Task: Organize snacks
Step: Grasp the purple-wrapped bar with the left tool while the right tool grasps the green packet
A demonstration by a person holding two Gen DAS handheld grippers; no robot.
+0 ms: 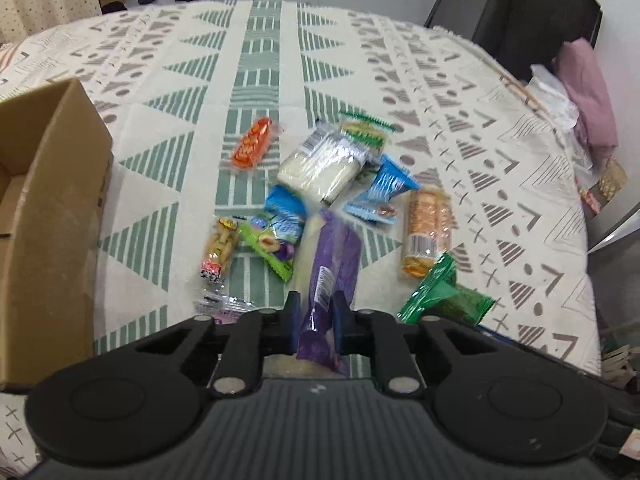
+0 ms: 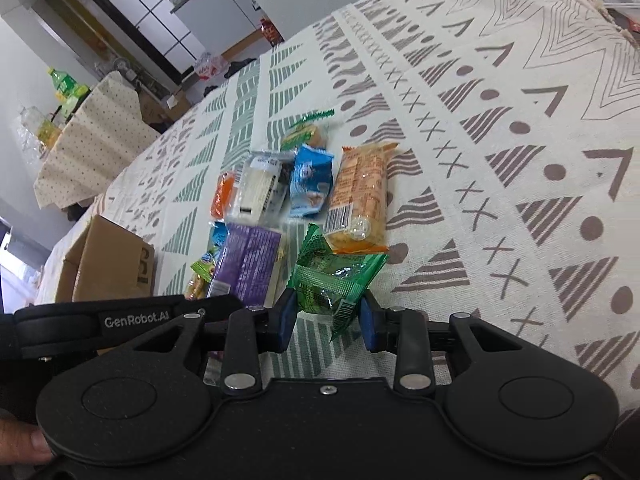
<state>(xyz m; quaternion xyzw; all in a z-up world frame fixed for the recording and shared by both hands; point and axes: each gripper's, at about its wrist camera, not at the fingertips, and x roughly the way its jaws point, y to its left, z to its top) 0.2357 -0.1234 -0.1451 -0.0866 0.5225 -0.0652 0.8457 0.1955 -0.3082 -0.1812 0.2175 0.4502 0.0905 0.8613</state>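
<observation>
Several snack packets lie in a loose pile on the patterned cloth. My left gripper (image 1: pixel 316 312) is shut on a long purple packet (image 1: pixel 330 276), which also shows in the right wrist view as the purple packet (image 2: pixel 248 264). My right gripper (image 2: pixel 328 316) is shut on a crinkled green packet (image 2: pixel 334 280), seen in the left wrist view as the green packet (image 1: pixel 444 296). Around them lie an orange packet (image 1: pixel 252 144), a white wafer pack (image 1: pixel 320 168), blue packets (image 1: pixel 380 192) and a clear pack of orange biscuits (image 1: pixel 428 228). An open cardboard box (image 1: pixel 48 216) stands at the left.
The patterned cloth (image 1: pixel 260 60) covers a wide table. A dark cabinet (image 1: pixel 516 12) stands beyond its far right corner, with pink fabric (image 1: pixel 588 92) at the right edge. A second cloth-covered table with bottles (image 2: pixel 72 92) shows far left in the right wrist view.
</observation>
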